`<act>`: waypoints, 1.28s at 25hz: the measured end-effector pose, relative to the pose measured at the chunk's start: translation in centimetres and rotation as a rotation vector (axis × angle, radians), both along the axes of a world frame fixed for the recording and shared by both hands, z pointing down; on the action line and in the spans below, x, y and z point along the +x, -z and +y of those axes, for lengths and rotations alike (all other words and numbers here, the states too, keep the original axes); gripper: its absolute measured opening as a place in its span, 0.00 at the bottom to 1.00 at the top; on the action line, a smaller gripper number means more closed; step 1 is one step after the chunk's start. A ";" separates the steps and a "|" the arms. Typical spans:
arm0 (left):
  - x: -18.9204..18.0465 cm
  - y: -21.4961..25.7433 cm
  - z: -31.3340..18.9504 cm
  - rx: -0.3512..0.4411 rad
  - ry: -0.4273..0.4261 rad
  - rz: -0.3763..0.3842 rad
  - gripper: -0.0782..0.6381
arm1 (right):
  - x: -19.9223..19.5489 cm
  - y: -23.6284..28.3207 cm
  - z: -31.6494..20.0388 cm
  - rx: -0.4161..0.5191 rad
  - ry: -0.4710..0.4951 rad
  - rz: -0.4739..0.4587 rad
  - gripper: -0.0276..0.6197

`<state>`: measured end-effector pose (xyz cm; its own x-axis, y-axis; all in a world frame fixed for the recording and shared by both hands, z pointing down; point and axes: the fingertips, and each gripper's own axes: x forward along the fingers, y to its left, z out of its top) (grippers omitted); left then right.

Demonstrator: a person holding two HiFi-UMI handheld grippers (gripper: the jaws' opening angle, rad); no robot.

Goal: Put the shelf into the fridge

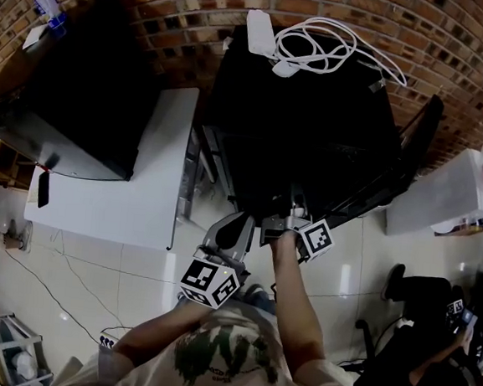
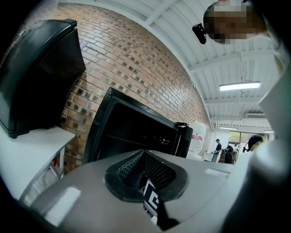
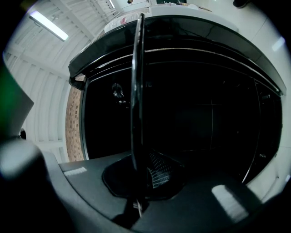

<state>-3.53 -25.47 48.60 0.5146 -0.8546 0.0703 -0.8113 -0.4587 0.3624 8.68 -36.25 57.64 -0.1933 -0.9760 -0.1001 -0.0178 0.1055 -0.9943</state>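
The right gripper [image 3: 139, 177] is clamped on the edge of the thin dark shelf [image 3: 136, 91], held edge-on at the mouth of the open black fridge [image 3: 204, 118]; the left gripper [image 2: 146, 175] is just beside it, jaws together on nothing.

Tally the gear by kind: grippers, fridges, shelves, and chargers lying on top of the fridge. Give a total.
grippers: 2, the left gripper and the right gripper
fridge: 1
shelf: 1, clamped in the right gripper
white charger with its cable: 1
Total: 5
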 end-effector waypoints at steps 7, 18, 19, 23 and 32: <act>-0.3 0.0 -0.4 -0.006 0.024 -0.001 0.07 | 0.1 0.5 -2.6 -0.002 0.017 -0.001 0.06; 0.2 0.0 -0.8 -0.004 0.033 0.003 0.07 | 0.0 1.0 -5.9 -0.013 0.013 -0.008 0.07; 0.2 0.0 -0.9 -0.002 0.034 0.002 0.07 | 0.0 1.1 -6.2 -0.014 0.013 -0.010 0.07; 0.1 0.2 -1.5 0.007 0.044 0.006 0.07 | 0.2 1.2 -7.2 -0.014 0.012 0.010 0.07; -0.1 0.6 -4.2 0.050 0.068 0.004 0.07 | -0.1 1.5 -9.2 -0.021 0.018 0.054 0.08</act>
<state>-3.59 -29.63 48.02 0.4553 -0.8900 0.0246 -0.8398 -0.4201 0.3440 8.63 -45.42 56.13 -0.2156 -0.9741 -0.0689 -0.0693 0.0856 -0.9939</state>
